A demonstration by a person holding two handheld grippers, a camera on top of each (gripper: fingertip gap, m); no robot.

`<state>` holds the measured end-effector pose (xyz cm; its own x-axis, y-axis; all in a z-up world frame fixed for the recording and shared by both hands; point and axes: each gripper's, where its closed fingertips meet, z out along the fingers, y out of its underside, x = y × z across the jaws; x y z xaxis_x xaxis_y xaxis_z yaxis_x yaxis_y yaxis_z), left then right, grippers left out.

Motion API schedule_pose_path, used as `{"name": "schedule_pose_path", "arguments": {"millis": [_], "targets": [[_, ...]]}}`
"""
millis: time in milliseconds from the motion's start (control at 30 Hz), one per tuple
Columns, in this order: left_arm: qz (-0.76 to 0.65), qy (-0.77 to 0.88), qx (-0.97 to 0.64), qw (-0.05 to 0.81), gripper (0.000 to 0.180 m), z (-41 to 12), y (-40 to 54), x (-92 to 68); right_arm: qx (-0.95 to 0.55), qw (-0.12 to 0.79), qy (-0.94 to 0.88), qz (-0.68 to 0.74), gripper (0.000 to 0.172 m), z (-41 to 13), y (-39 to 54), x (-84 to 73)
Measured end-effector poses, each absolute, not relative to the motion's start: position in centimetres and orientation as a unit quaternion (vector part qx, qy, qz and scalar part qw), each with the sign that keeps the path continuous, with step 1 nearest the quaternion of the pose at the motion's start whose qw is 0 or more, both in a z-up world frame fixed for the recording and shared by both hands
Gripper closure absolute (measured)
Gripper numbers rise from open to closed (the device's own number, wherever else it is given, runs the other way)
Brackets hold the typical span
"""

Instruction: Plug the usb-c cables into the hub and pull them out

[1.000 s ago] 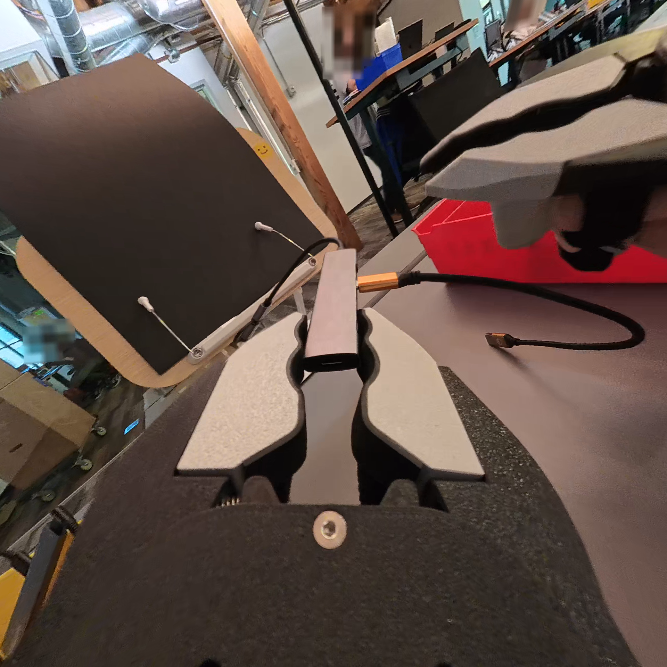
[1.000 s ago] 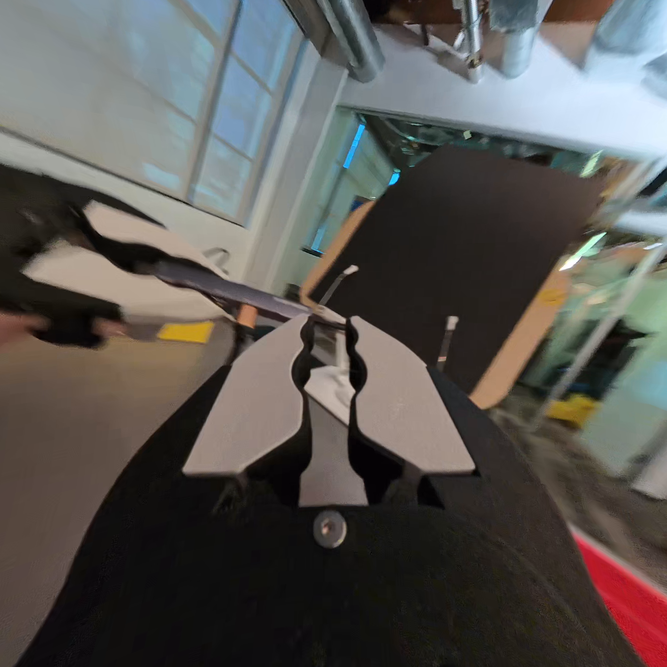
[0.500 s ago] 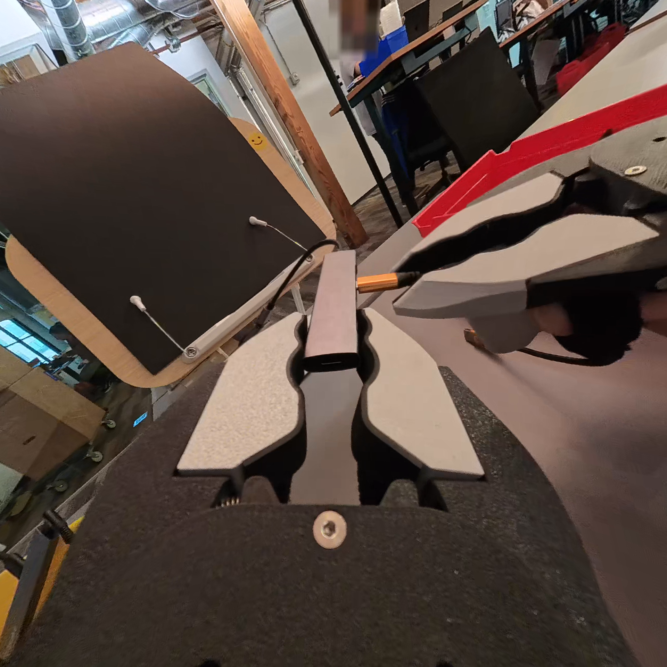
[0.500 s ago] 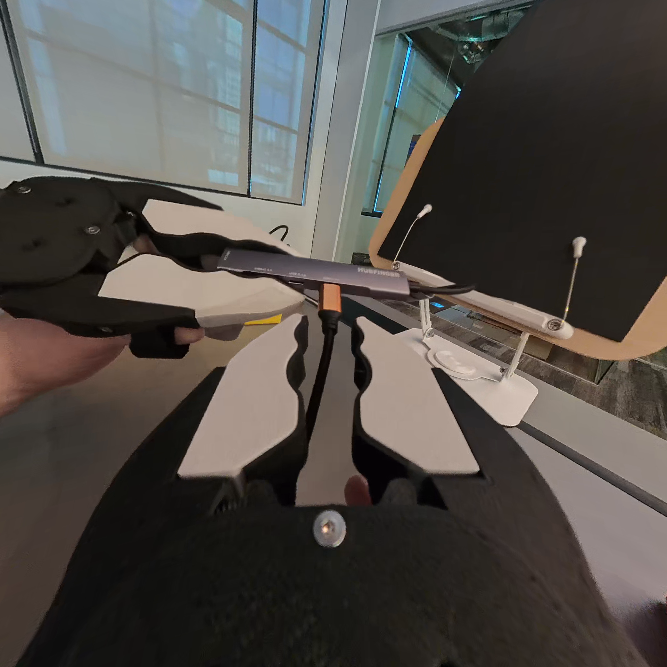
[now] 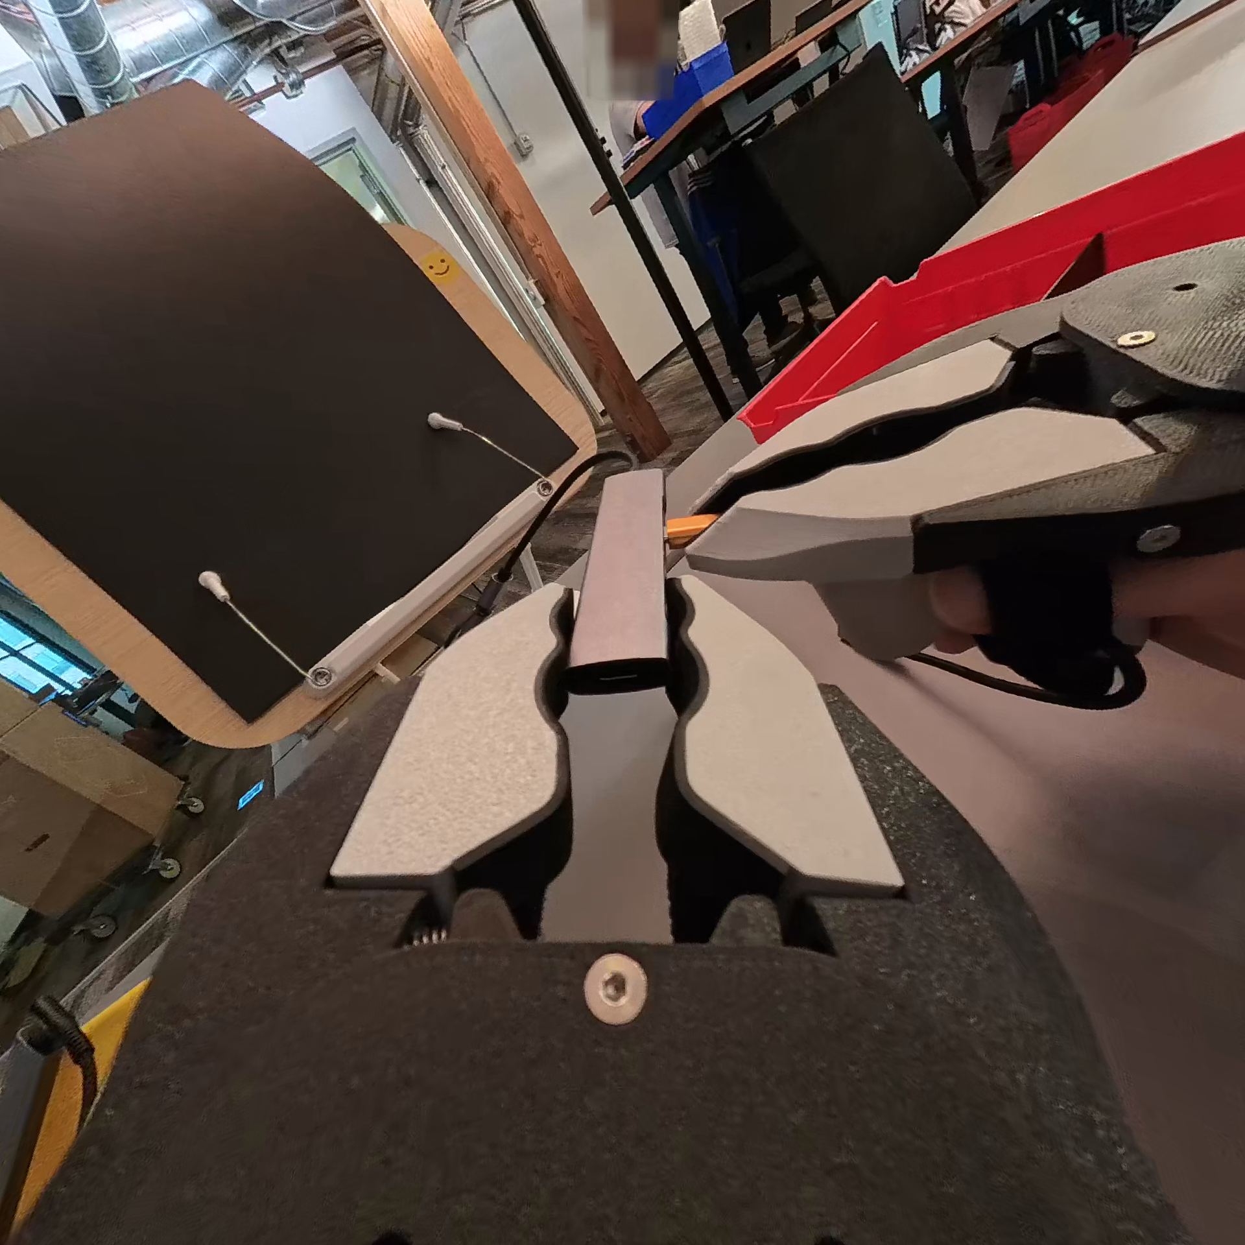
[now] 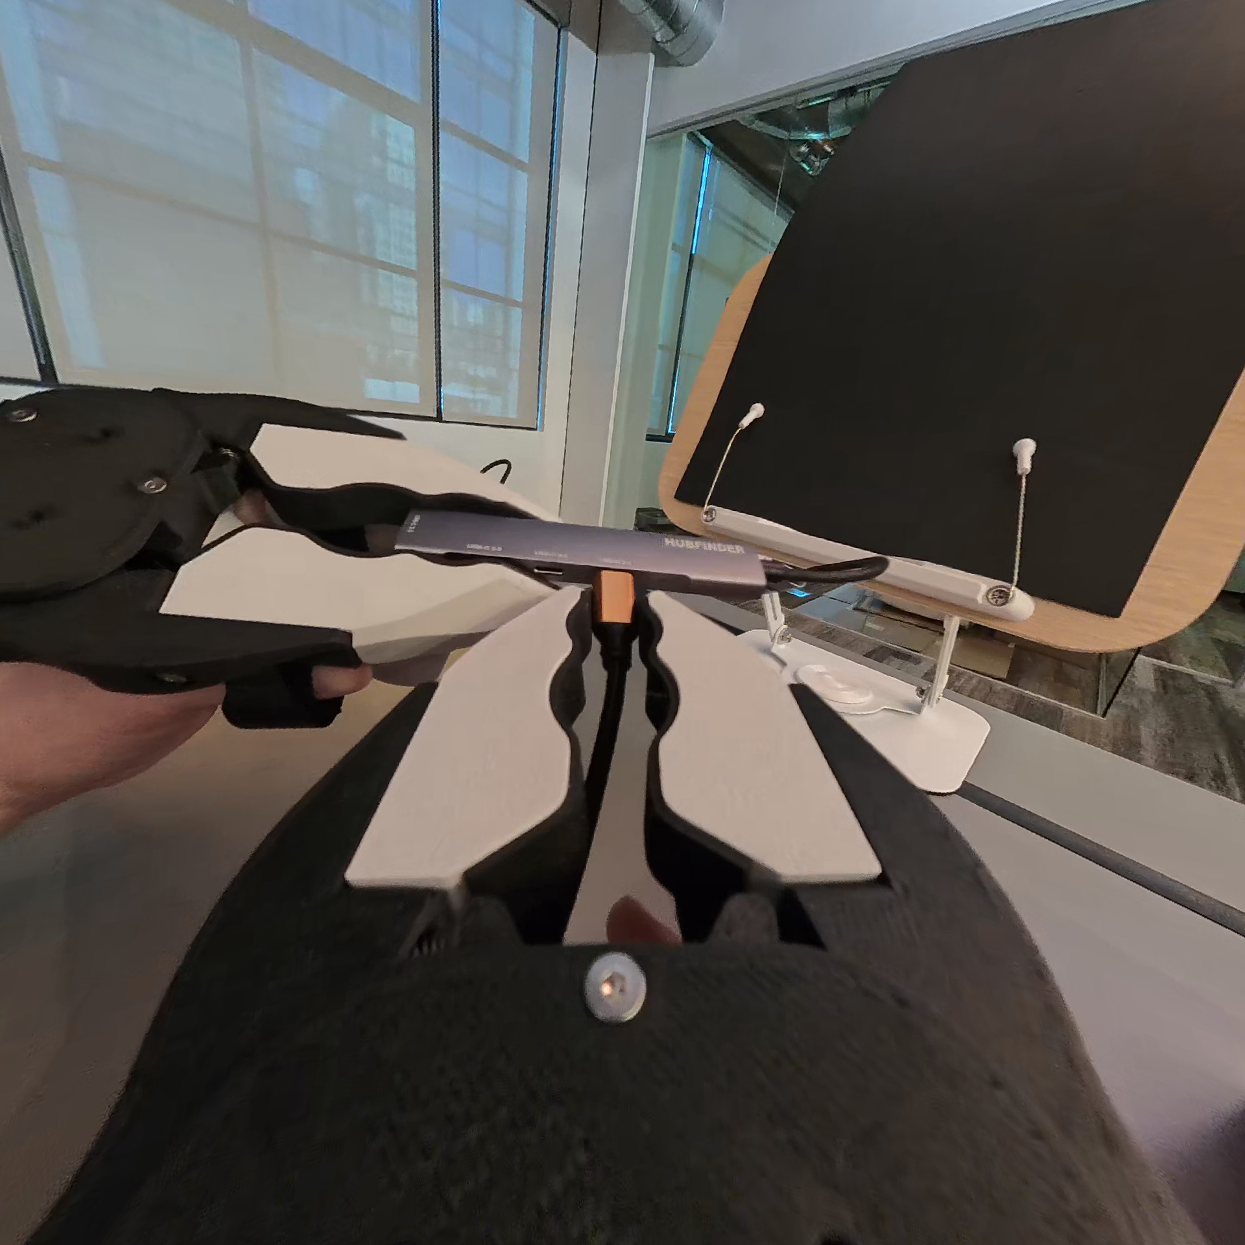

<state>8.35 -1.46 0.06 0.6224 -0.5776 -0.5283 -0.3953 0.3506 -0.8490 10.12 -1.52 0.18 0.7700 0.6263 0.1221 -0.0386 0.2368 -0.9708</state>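
Gripping the slim grey metal USB hub by its near end, the left hand-held gripper holds it lifted off the grey counter, both grey pads pressed against the hub's long sides. From the hub's far end a black lead curls away toward the black board on a wooden-edged stand with white feet. The right hand-held gripper comes in square to the hub's side, its jaws narrowed around the orange plug of the black usb-c cable; the plug sits in a port on the hub's edge, and the fingers look closed on the orange shell and the black collar just behind it. The black cable runs back between those fingers, and seen from the left side it loops on the counter under the person's hand. An open port shows on the hub's edge just beside the plugged one. A red plastic bin stands on the counter behind the right hand-held gripper, and tall windows fill the wall beyond the left one.
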Motion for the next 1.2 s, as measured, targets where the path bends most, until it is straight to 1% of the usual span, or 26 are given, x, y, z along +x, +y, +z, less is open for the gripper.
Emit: {"name": "schedule_pose_path", "arguments": {"millis": [333,733,1067,1200], "targets": [[-0.089,0.396,-0.588,0.7,0.155,-0.2,-0.9,9.0,-0.578,0.749,-0.264,0.188,0.159,0.2,-1.1,11.0],[-0.129,0.366,-0.625,0.677,0.153,-3.3,0.9,9.6,-0.611,0.742,-0.232,0.15,0.159,-2.3,0.4,11.8],[-0.182,0.378,-0.616,0.667,0.153,-4.0,0.4,10.5,-0.604,0.729,-0.285,0.15,0.159,-3.0,-0.2,12.5],[-0.178,0.378,-0.622,0.662,0.153,-4.3,0.6,11.0,-0.609,0.727,-0.284,0.141,0.159,-3.2,-0.2,13.1]]}}
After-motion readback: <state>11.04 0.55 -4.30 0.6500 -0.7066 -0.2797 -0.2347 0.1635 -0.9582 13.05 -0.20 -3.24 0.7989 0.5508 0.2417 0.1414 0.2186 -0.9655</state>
